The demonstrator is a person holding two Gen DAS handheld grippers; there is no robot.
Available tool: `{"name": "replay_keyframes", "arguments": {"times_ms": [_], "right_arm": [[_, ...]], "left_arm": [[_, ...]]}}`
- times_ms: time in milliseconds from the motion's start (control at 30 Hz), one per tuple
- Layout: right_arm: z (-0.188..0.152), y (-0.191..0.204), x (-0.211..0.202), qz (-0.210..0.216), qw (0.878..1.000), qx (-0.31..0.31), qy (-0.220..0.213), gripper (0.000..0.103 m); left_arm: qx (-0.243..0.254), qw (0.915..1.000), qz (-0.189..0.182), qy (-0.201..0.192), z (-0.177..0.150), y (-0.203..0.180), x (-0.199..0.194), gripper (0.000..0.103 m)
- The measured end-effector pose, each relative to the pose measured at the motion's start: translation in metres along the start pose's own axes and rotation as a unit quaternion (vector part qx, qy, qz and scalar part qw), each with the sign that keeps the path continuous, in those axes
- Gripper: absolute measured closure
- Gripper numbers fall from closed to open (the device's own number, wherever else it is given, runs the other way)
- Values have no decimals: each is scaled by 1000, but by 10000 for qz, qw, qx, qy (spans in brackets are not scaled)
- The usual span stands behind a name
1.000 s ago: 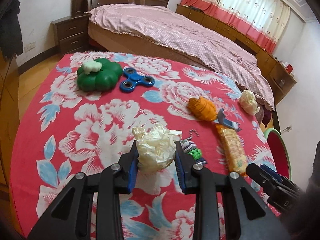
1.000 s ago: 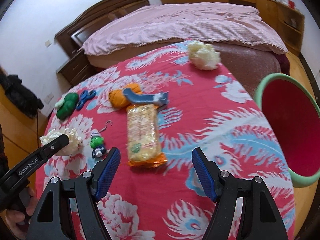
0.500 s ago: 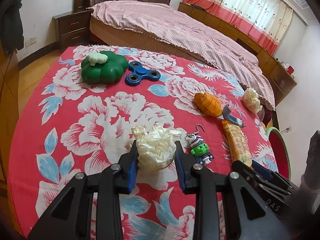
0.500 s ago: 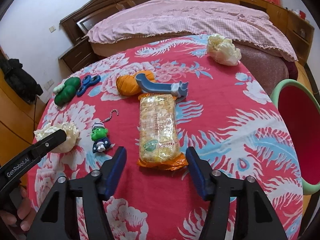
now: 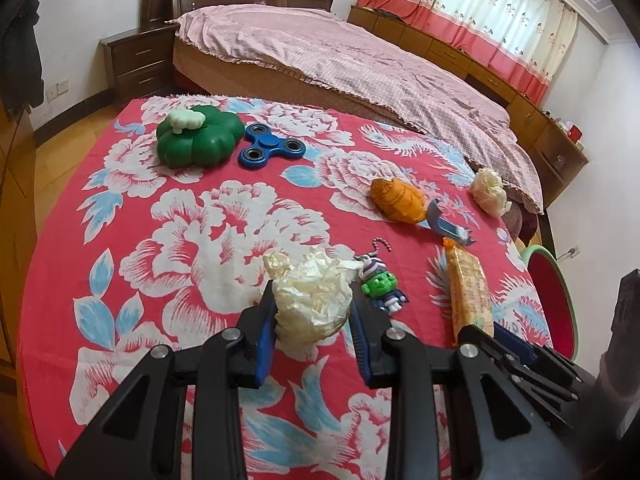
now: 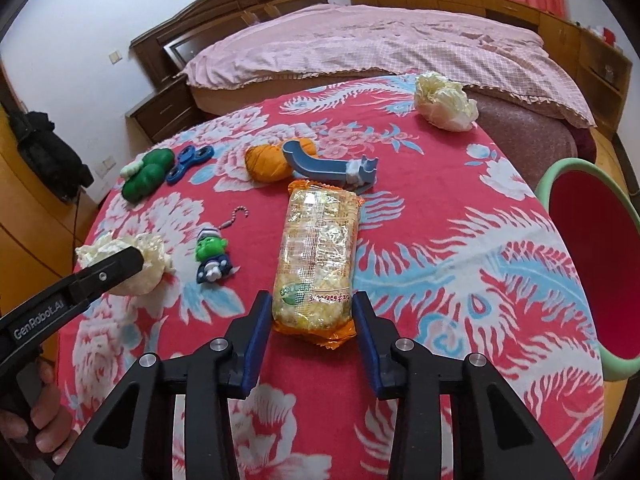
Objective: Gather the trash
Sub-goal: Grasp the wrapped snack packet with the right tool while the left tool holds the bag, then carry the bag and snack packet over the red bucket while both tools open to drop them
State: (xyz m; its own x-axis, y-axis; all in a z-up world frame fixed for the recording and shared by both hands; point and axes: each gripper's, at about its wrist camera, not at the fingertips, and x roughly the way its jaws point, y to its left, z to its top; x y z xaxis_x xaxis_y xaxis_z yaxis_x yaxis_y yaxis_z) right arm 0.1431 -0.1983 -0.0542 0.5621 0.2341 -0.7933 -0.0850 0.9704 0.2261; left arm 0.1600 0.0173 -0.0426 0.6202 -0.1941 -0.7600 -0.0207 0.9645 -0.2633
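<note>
The left gripper is squeezing a crumpled paper ball; the right gripper is sitting open around the snack packet, beside a green doll keychain

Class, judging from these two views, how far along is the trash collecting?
Nothing binned: red basin shows empty. In hand: left gripper clamps a crumpled plastic wad; right gripper straddles the snack packet. Left: second wad.

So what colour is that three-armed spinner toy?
The spinner is blue, clearest in the left wrist view.
</note>
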Motion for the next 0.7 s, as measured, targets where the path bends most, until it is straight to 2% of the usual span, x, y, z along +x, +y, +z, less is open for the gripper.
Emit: {"name": "replay_keyframes", "arguments": {"times_ms": [300, 700], "right_arm": [[-14, -10, -30, 148, 9995, 230, -146, 62], [-31, -40, -76, -9, 9962, 636, -591, 62]], "left_arm": [[117, 9998, -165, -46, -8, -15, -18, 70], [481, 9976, -492, 12, -20, -52, -38, 70]]}}
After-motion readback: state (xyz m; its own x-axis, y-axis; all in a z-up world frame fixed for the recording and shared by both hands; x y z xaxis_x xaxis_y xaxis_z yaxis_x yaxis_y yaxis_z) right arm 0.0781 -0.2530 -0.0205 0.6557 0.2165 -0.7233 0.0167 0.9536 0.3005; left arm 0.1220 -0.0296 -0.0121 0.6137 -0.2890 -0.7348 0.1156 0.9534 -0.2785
